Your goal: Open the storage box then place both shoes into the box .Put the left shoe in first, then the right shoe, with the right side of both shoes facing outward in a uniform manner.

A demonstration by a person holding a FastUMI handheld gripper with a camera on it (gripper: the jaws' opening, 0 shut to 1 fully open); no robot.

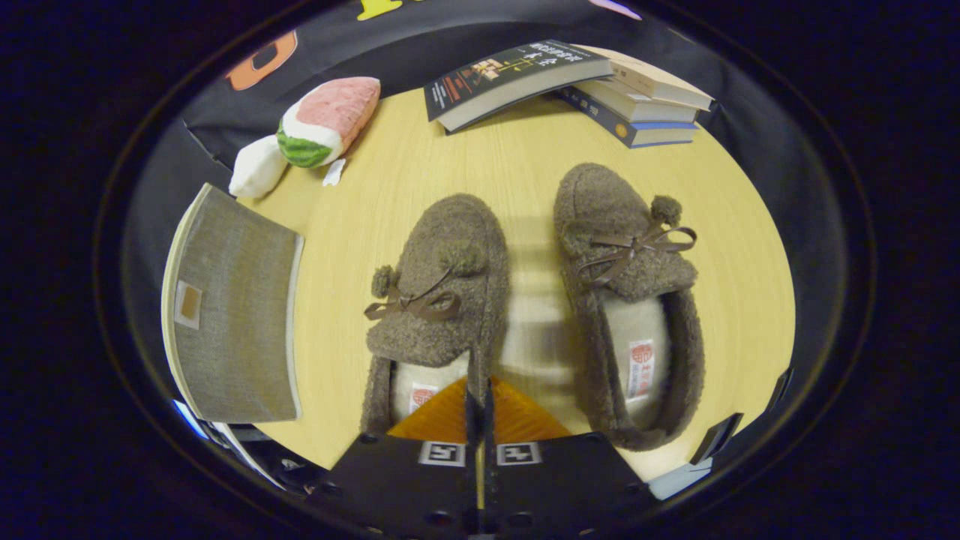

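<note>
The gripper (478, 386) sat nearest, its two fingers pressed together with only a thin seam between them, pinching the inner side wall of the left shoe (431, 307) at its heel opening. The fingers hid part of that shoe's insole and heel, so how much of the wall lay between them could not be made out. Beside it, just apart, the right shoe (626, 300) lay on the desk (525, 157), toe pointing toward the far edge. Two shoes, both brown and fuzzy, each with a ribbon bow and pompom. At the desk's left edge stood one grey fabric storage box (232, 315), its near corner cut off, lid shut. The desk was pale wood, ringed by black cloth. Toward the far left corner lay a watermelon-slice plush (326, 120) and a white soft lump (257, 166), touching. At the far edge was a stack of books (585, 86), seemingly four.
</note>
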